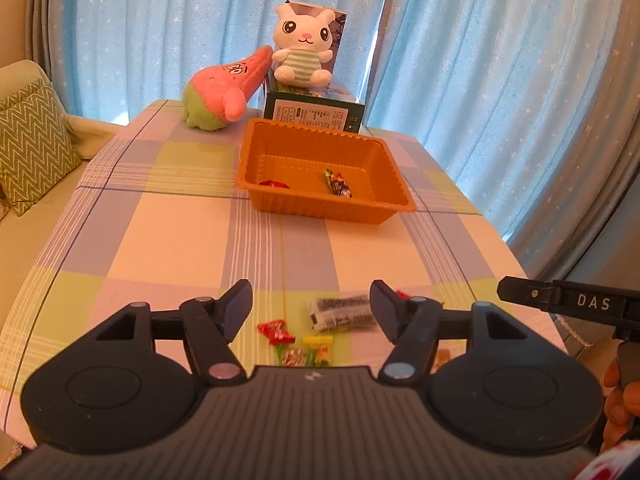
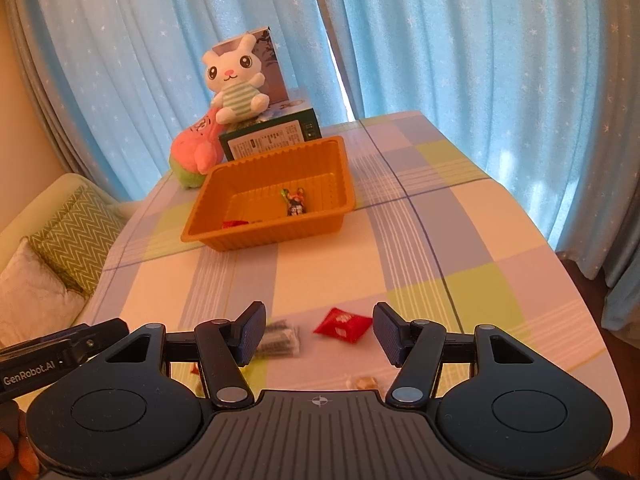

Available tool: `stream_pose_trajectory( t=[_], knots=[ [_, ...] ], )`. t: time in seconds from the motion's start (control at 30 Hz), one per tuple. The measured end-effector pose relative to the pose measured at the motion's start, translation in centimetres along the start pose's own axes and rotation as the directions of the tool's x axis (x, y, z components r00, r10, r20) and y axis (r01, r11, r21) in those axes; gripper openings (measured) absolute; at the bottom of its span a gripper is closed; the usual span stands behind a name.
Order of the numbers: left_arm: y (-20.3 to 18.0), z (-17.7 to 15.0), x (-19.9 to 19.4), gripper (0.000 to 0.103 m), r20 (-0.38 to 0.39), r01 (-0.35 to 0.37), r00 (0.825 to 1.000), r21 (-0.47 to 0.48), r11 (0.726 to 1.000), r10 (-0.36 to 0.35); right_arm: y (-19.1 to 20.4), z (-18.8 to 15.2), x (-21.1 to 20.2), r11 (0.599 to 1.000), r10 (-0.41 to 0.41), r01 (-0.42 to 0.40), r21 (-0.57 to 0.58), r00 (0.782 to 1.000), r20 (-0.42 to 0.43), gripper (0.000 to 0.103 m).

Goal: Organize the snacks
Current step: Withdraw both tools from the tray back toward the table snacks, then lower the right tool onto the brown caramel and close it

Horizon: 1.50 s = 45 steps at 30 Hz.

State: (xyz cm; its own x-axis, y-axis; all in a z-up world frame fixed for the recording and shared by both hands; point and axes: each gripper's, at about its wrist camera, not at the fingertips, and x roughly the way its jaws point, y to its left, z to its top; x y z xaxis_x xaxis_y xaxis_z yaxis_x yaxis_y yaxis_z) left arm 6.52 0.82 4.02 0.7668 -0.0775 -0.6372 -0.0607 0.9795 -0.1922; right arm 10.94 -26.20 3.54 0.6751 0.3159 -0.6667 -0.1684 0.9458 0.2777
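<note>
Blue star-print curtains (image 1: 460, 80) back a checked counter (image 1: 160, 220) where an orange tray (image 1: 332, 208) holds two snacks, loose snacks (image 1: 304, 340) lying near both grippers' spread, empty jaws.

left wrist view sits low at the near table (image 1: 168, 240) edge, tilted down, facing the curtains (image 1: 480, 80) straight on. right wrist view looks from just to its right, angled leftward. both share the tray (image 1: 332, 210), the plush toys (image 1: 302, 46), and probably the same dark packet (image 1: 344, 314) up close, though it's blurred on the right.
</note>
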Motion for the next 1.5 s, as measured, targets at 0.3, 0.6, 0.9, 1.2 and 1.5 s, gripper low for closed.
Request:
stream_pose_trajectory(
  t=[0.3,0.6,0.9,1.2,1.5],
  knots=[
    [0.6,-3.5,-0.6,0.069,-0.032,-0.034,0.999,0.024,0.999,0.035,-1.8,-4.1,-0.6,0.999,-0.034,0.035,0.034,0.999,-0.033,0.06],
    [1.3,-5.5,1.0,0.07,-0.086,-0.036,0.996,0.022,0.999,0.038,-2.7,-7.0,1.1,0.998,-0.058,0.061,0.033,0.994,-0.093,0.059],
    [1.3,-5.8,3.0,0.07,-0.112,-0.029,0.993,0.019,0.999,0.031,-3.0,-7.5,4.1,0.996,-0.09,0.089,-0.017,0.991,-0.098,0.059],
    [1.8,-5.9,5.4,0.07,-0.149,-0.031,0.988,0.009,0.999,0.032,-3.2,-8.2,9.2,0.97,-0.146,0.118,-0.214,0.982,-0.12,0.059],
    [1.9,-5.9,7.5,0.07,-0.177,-0.023,0.984,-0.001,1.0,0.023,-3.3,-7.7,11.8,0.941,-0.128,0.095,-0.325,0.988,-0.082,0.059]
  ],
)
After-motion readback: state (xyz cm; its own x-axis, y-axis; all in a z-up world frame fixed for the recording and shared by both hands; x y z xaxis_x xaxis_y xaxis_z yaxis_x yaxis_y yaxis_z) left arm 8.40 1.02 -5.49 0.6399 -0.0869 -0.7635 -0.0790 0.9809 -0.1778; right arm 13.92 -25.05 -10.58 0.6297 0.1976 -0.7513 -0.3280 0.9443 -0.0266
